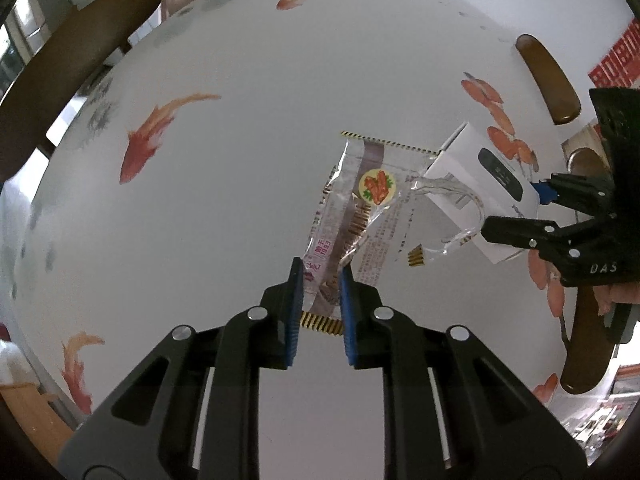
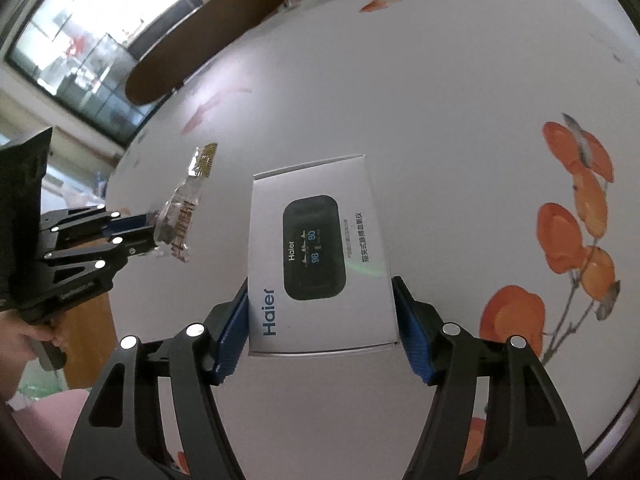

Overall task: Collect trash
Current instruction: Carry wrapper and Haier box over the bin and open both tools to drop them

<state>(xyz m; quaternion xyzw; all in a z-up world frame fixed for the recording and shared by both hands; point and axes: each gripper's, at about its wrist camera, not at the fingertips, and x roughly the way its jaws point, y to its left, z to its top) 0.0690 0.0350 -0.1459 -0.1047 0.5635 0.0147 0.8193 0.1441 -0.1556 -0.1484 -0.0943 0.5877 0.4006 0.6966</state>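
A clear plastic snack wrapper with a round carrot sticker and striped edges hangs above the table, its lower end pinched in my left gripper, which is shut on it. The right wrist view shows the same wrapper crumpled at the tips of the left gripper. My right gripper is shut on a white Haier box, its blue pads pressing the box's two long sides. In the left wrist view the box sits just right of the wrapper, with the right gripper clamped on it.
Below lies a round white table printed with orange fish and flowers. Brown chair backs ring its edge. A window is at the far left. A person's hand holds the left gripper's handle.
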